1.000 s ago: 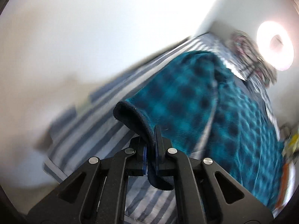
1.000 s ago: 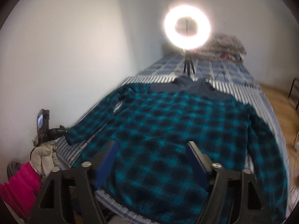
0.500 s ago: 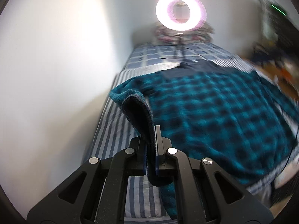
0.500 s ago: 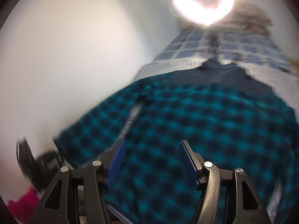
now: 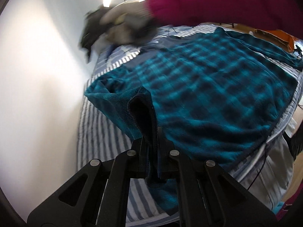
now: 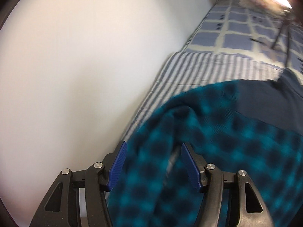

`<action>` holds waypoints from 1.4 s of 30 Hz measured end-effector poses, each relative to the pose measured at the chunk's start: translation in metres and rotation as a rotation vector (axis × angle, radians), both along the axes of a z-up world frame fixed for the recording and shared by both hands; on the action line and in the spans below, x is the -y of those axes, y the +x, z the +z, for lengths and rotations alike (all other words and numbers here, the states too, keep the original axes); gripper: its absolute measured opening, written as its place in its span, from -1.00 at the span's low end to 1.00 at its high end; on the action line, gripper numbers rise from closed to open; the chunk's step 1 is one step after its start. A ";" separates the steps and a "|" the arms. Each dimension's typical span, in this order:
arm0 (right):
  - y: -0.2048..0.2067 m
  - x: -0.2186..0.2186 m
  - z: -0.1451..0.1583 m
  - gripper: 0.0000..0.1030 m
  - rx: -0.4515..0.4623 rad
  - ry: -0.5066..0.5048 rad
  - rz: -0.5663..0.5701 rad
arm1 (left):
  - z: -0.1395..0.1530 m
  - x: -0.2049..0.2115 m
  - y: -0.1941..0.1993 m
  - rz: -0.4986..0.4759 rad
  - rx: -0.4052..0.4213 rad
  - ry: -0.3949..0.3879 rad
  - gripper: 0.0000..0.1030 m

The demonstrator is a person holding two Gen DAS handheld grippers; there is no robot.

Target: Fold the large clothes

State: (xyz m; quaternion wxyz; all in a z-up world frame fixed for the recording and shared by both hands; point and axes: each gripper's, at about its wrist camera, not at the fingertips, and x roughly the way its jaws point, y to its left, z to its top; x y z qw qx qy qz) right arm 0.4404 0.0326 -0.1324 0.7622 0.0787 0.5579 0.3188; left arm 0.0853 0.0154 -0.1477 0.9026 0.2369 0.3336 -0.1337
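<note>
Beside the white wall (image 5: 37,75), the striped bed (image 5: 94,132) is carrying my teal plaid shirt (image 5: 208,94), spread flat. My left gripper (image 5: 152,147) is clamping its dark cuff (image 5: 144,117). My right gripper (image 6: 151,162), jaws apart after closing a little, is hovering over the shoulder (image 6: 189,117).

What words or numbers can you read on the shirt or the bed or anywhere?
None: there is no readable writing in either view.
The teal plaid shirt shows only its check pattern.
The striped bedsheet shows only stripes and squares.
The orange thing at the far right is too blurred to tell.
</note>
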 end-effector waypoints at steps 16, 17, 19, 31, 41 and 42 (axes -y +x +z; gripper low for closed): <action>0.062 -0.097 -0.078 -0.99 -0.045 -0.321 -0.040 | -0.010 -0.003 -0.004 -0.010 -0.046 0.006 -0.93; 0.062 -0.090 -0.075 -1.00 -0.044 -0.303 -0.055 | -0.010 -0.005 -0.005 -0.003 -0.042 0.008 -0.93; 0.066 -0.074 -0.064 -1.00 -0.033 -0.259 -0.077 | -0.008 -0.010 -0.006 0.009 -0.027 0.018 -0.93; 0.046 0.108 -0.026 -1.00 -0.020 -0.061 -0.246 | -0.023 -0.013 -0.033 0.007 0.093 0.233 -0.93; 0.002 0.162 -0.091 -0.56 -0.092 -0.254 -0.277 | -0.038 0.004 -0.053 -0.061 0.092 0.359 -0.90; -0.005 0.165 -0.086 -0.49 -0.074 -0.263 -0.271 | -0.039 0.004 -0.055 -0.069 0.084 0.361 -0.86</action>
